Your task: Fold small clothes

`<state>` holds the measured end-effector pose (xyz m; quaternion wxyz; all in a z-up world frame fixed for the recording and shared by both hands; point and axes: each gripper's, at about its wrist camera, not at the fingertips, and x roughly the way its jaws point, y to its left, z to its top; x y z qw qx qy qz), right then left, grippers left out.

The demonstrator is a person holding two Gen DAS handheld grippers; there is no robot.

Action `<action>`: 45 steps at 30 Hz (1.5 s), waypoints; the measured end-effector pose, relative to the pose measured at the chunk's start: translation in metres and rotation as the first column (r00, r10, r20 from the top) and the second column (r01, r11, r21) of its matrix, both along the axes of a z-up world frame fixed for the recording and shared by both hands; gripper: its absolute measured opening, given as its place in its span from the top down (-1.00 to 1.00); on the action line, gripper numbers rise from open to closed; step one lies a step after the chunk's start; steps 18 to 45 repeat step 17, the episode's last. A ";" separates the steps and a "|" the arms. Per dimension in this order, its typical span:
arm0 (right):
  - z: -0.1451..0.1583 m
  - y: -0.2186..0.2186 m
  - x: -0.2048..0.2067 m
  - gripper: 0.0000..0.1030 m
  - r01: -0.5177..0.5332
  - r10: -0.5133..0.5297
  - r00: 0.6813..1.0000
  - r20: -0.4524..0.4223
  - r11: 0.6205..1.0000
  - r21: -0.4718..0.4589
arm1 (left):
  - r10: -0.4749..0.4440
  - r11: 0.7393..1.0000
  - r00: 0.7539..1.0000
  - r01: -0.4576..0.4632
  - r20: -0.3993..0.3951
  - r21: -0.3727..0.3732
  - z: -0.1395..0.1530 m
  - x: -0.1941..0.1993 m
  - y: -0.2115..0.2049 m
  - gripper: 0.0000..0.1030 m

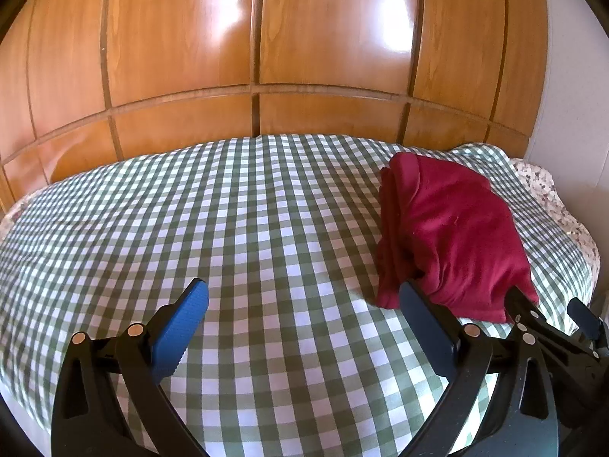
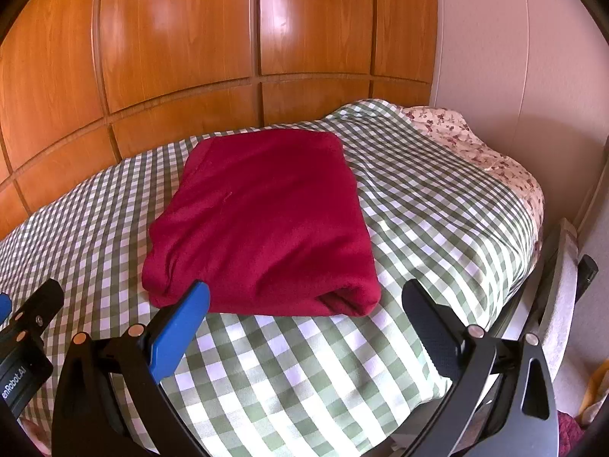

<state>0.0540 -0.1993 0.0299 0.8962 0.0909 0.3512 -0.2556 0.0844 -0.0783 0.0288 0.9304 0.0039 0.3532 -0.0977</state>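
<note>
Green-and-white checked bed (image 2: 437, 205) before glossy wooden wardrobe doors (image 2: 182, 38).
Folded dark-red fabric garment (image 2: 262, 221) lies centre frame, seemingly finished; left tool (image 1: 304, 304) and right tool (image 2: 304, 304) gape wide, empty.

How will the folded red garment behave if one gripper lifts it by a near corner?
Likely floppy: the red garment is soft knit, its edges rounded and slumped on the checked cover. A one-corner lift would probably let the stacked layers, seen at the left side, peel open. Pushed, it would probably bunch rather than slide.
</note>
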 end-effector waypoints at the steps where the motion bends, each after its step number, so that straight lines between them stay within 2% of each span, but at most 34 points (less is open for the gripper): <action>1: -0.001 0.000 0.000 -0.96 0.001 -0.001 1.000 -0.001 1.000 0.003 | 0.000 1.000 1.000 0.000 0.000 0.002 -0.001 0.000 0.000 -0.92; 7: -0.003 -0.001 0.001 -0.95 -0.005 0.005 1.000 0.001 1.000 -0.005 | 0.011 1.000 1.000 -0.011 0.001 0.014 -0.004 0.001 -0.001 -0.92; 12: 0.003 -0.006 0.003 -0.95 -0.044 0.045 0.998 0.035 0.999 -0.010 | 0.031 0.999 0.999 -0.031 -0.043 0.014 -0.011 0.009 0.002 -0.92; 17: 0.024 -0.055 0.017 -0.96 -0.011 0.009 0.994 0.105 1.000 0.020 | 0.057 0.998 0.996 -0.056 -0.070 0.026 -0.020 0.016 0.008 -0.92; 45: 0.024 -0.055 0.017 -0.96 -0.011 0.009 0.994 0.105 1.000 0.020 | 0.057 0.998 0.996 -0.056 -0.070 0.026 -0.020 0.016 0.008 -0.92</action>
